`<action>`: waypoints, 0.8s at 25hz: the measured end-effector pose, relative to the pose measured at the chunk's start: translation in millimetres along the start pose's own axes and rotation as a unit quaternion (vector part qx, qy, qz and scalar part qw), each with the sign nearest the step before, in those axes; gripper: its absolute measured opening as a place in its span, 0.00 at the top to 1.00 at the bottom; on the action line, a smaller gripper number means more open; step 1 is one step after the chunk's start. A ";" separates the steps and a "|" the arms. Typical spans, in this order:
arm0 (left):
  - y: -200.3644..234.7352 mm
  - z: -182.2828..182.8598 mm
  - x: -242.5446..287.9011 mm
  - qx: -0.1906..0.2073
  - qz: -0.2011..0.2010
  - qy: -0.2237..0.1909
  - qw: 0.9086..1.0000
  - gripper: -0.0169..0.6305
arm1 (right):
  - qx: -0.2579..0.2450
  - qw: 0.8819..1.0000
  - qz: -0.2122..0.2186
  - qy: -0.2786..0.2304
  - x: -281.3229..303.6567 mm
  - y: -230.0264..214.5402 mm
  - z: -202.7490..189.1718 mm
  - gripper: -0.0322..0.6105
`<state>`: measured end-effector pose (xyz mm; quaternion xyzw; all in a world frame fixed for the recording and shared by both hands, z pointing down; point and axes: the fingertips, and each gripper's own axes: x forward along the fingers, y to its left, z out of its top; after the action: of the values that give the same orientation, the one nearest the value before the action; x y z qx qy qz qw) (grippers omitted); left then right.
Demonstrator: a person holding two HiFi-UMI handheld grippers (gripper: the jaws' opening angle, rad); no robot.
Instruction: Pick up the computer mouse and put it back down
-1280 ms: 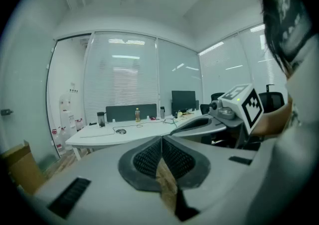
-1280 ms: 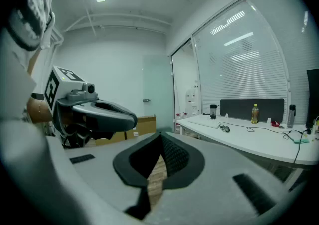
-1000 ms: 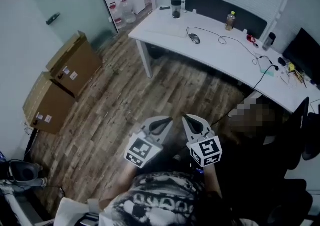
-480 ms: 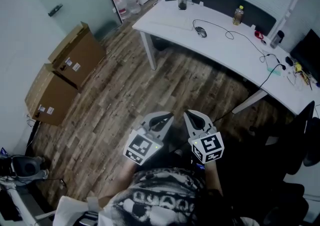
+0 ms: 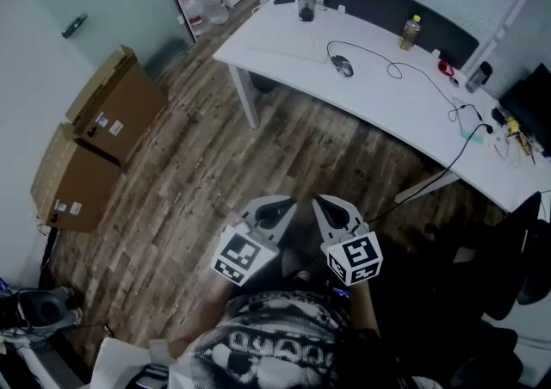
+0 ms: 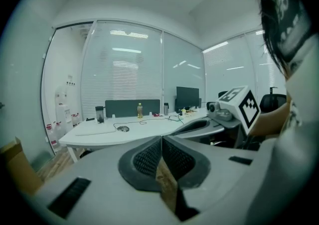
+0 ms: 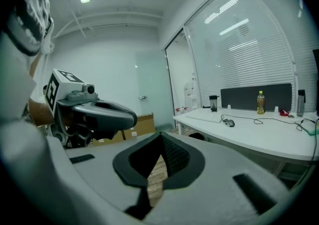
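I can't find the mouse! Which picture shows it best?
The head view: the computer mouse lies in plain sight from above on the white desk. Both gripper views show it tiny and far off.

Desk (image 5: pixel 379 99) set across the far side of the floor (image 5: pixel 198 172), with a screen panel (image 5: pixel 387 4) along its rear edge. On the desk: computer mouse (image 5: pixel 343 68) toward the left end, flat pad (image 5: pixel 288 50) just left of it, cup (image 5: pixel 306 0) behind near the far corner, bottle (image 5: pixel 410 33) to the right, close to the panel. Cardboard boxes (image 5: pixel 120 108) on the floor at left, well apart from the desk. Left gripper (image 5: pixel 277 205) and right gripper (image 5: pixel 330 205) side by side over the floor, well short of the desk.
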<state>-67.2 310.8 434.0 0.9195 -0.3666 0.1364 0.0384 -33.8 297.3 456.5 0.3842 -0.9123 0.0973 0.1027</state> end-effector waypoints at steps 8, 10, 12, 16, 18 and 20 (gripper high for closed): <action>108.5 19.3 60.7 0.015 -0.043 0.006 0.999 0.97 | 0.022 0.999 -0.034 0.013 99.7 -59.6 29.9 0.96; 133.2 25.2 71.9 0.018 -0.054 0.003 0.998 0.97 | 0.026 0.999 -0.045 0.013 122.8 -71.6 39.5 0.95; 157.3 29.1 82.2 0.019 -0.063 -0.001 0.998 0.97 | 0.027 0.998 -0.056 0.012 144.6 -82.3 48.5 0.95; 196.6 32.4 98.3 0.016 -0.079 -0.004 0.997 0.97 | 0.034 0.996 -0.076 0.011 178.4 -98.0 61.2 0.95; 210.7 33.4 105.2 0.017 -0.089 -0.006 0.996 0.97 | 0.039 0.995 -0.087 0.012 190.1 -107.0 63.7 0.95; 223.7 33.1 111.5 0.020 -0.096 -0.007 0.995 0.97 | 0.043 0.994 -0.102 0.012 199.2 -117.3 64.1 0.95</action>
<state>-135.6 68.2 426.8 0.9519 -0.2745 0.1327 0.0307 -92.6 64.7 458.8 0.4778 -0.8622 0.1300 0.1067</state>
